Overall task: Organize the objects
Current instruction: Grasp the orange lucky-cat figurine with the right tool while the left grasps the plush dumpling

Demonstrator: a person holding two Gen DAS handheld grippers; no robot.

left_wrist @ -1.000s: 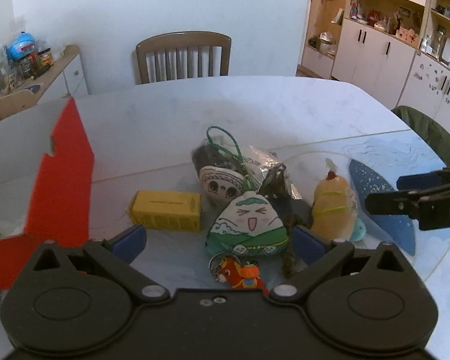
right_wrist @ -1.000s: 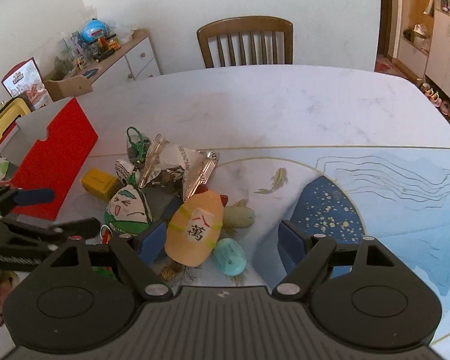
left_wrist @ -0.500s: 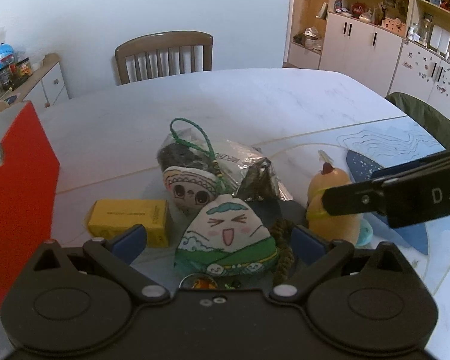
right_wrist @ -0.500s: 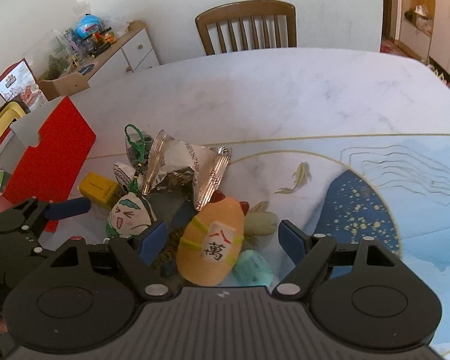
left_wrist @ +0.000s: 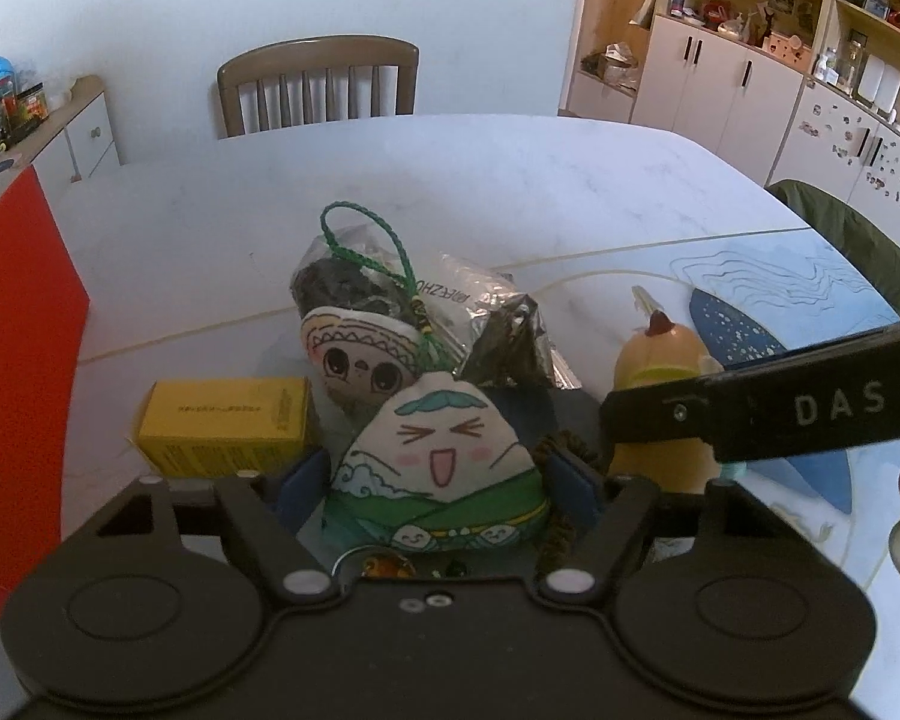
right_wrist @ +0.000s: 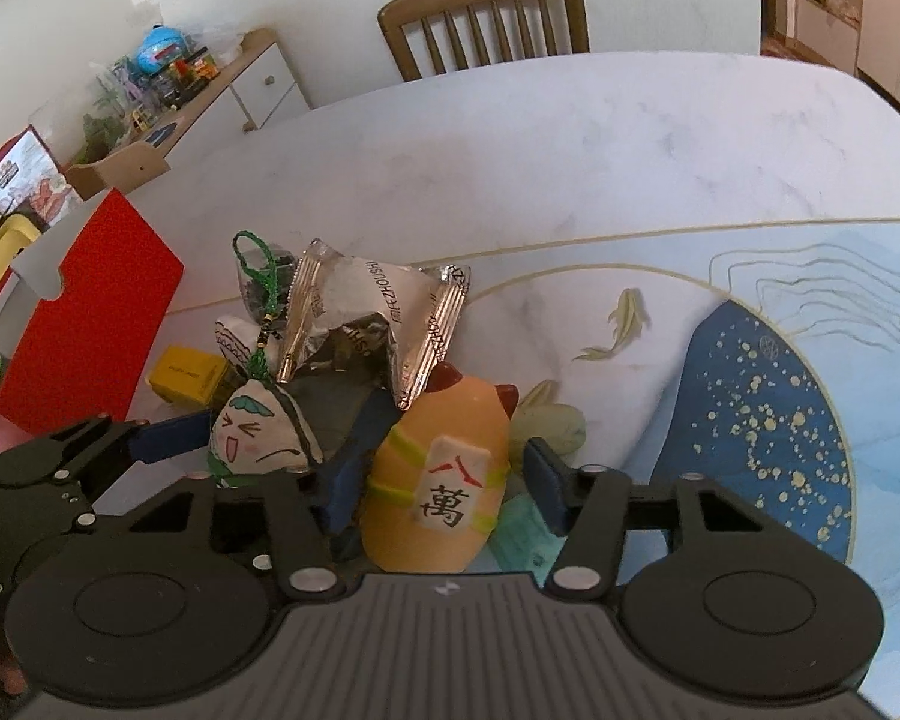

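The green-and-white cloth dumpling plush (left_wrist: 438, 468), a soft rounded triangle printed with a laughing face, lies on the marble-patterned counter (left_wrist: 450, 180) and serves as the reference landmark. A braided green cord (left_wrist: 366, 252) rises from its top.

Left claw (left_wrist: 444, 480): the blue pads flank the plush on both sides and sit against it; firm grip cannot be confirmed.

Right claw (right_wrist: 444, 480): jaws spread wide, bracketing the orange plush (right_wrist: 438, 480). This is a smooth egg-shaped toy with yellow bands and a white tile label, located just right of the dumpling plush. The left pad is close to it; a gap shows at the right pad.

Behind the dumpling plush: a round-faced cloth plush (left_wrist: 360, 360) and a crinkled silver foil packet (right_wrist: 378, 312). To its left: a rectangular yellow cardboard box (left_wrist: 225, 426), then a flat red panel (right_wrist: 96, 300).

Right wrist view only: a pale green item (right_wrist: 552, 426) and a teal item (right_wrist: 522, 528) beside the orange plush. Left wrist view only: a metal keyring (left_wrist: 354, 564) below the dumpling plush.
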